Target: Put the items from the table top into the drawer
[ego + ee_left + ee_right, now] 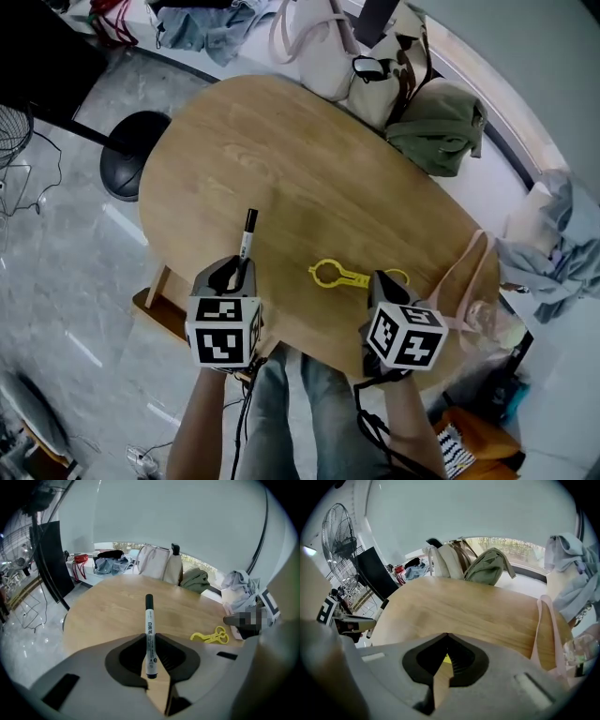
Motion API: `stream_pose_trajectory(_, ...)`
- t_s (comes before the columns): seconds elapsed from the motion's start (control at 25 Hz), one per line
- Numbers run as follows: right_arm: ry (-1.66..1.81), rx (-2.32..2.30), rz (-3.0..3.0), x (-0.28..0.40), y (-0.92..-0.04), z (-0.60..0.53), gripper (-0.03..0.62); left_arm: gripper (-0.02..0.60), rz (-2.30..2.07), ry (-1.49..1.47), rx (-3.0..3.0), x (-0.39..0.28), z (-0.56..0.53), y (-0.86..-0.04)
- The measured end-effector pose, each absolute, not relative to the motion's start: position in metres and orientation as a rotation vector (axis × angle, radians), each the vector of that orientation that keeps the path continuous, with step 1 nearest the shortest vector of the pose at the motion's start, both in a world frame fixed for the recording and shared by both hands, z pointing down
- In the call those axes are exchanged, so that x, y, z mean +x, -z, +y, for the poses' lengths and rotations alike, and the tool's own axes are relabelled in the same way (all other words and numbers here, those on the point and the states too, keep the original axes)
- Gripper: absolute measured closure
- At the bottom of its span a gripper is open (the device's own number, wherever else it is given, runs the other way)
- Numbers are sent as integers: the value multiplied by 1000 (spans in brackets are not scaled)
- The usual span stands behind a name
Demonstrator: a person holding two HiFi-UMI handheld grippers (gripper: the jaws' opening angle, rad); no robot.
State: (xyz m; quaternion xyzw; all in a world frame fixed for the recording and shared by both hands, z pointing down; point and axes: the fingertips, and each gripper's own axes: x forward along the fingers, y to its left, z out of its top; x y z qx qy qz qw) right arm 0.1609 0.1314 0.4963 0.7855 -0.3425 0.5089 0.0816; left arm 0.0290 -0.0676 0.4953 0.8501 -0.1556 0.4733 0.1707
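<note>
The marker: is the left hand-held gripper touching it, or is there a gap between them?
Touching. The left gripper view shows the jaws of the left hand-held gripper pressed against both sides of the marker, with no gap.

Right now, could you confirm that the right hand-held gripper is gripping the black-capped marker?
Not quite: it is the left hand-held gripper that is gripping the black-capped marker, as the left gripper view shows.

The marker [247, 234] sits between the left gripper's [238, 270] jaws, above the table's [309, 159] near edge. The clip [336, 275] lies on the table to its right, beside the right gripper [384, 279], and bags [323, 52] sit at the far edge.
</note>
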Motion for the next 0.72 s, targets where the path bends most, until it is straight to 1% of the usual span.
stream_pose_trajectory(0.44, -1497, 2296, -1072, 97, -492, 108, 589, 520, -630, -1328, 2294, -89, -97, -499)
stream_pose_trajectory(0.72, -1472, 2225, -1154, 54, -492, 77, 589, 520, -718, -1288, 2238, -144, -105, -501)
